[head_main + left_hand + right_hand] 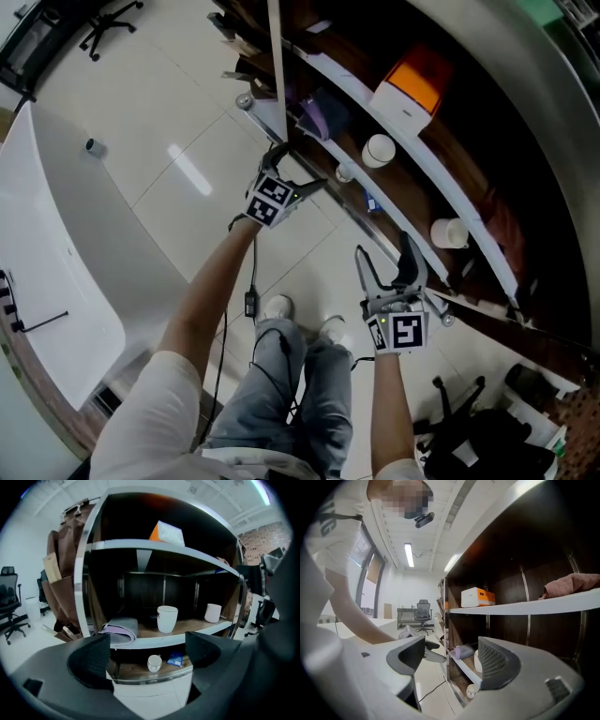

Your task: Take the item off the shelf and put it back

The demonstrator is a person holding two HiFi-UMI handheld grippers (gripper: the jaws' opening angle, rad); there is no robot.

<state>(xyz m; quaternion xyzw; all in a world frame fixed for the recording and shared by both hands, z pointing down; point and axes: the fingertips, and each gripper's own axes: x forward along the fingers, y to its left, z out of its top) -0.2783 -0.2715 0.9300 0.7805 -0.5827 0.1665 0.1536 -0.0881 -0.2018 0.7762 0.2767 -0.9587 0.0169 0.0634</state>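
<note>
The dark shelf unit [159, 550] faces my left gripper [147, 653], which stands open in front of it with nothing between its jaws. On the middle board stand a white cup [167, 618], a second white cup [213, 612] further right and a folded grey and purple cloth [119, 629] at the left. A small cup [154, 663] and a blue packet [175, 658] lie on the bottom board. An orange and white box [166, 533] sits on top. In the head view my left gripper [298, 169] is near the shelf edge. My right gripper [386, 258] is open and empty, further along.
Brown bags [58, 573] hang at the shelf's left side. A pink cloth [572, 584] lies on an upper board. A white desk [56, 262] curves at the left, and office chairs [9, 602] stand on the tiled floor. The person's shoes [300, 314] are below the grippers.
</note>
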